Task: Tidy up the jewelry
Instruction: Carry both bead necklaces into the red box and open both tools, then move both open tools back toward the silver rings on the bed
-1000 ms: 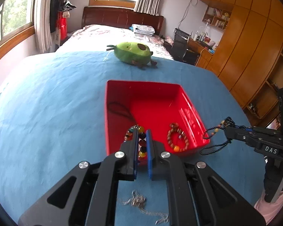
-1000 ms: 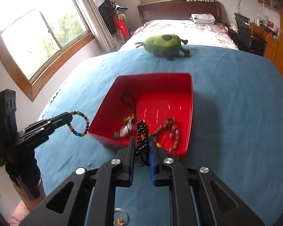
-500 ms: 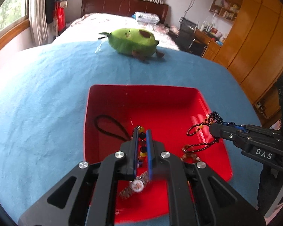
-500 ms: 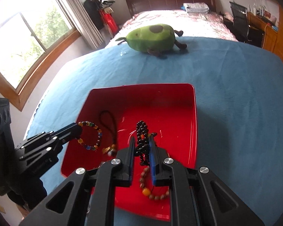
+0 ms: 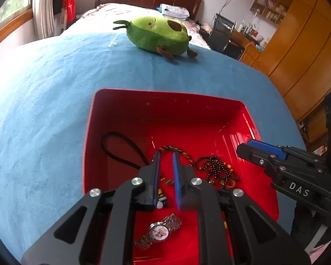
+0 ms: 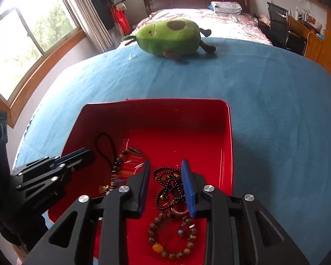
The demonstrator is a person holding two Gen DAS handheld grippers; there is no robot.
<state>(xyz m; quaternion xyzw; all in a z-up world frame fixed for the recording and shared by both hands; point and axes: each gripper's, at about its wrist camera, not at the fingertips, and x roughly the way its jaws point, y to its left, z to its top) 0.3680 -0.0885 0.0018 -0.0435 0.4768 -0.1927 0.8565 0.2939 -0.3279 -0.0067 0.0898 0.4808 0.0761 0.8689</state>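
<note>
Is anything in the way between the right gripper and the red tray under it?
Nothing visible. The right gripper hangs open right over the red tray, and the black beads already lie inside.

We look down along each gripper's fingers, close over the red tray [image 5: 209, 110] — both views share it.

Left gripper [image 5: 165, 154]: matte black linkage arms, angular, with triangular cut-outs; four round silver screws across the knuckles; blue pads lining the inner faces of both fingers [image 5: 177, 176].

Right gripper [image 6: 165, 165]: same build, black frame, silver screws, blue ribbed pads. Seen side-on from the left wrist view, its body carries white lettering "DAS".
</note>
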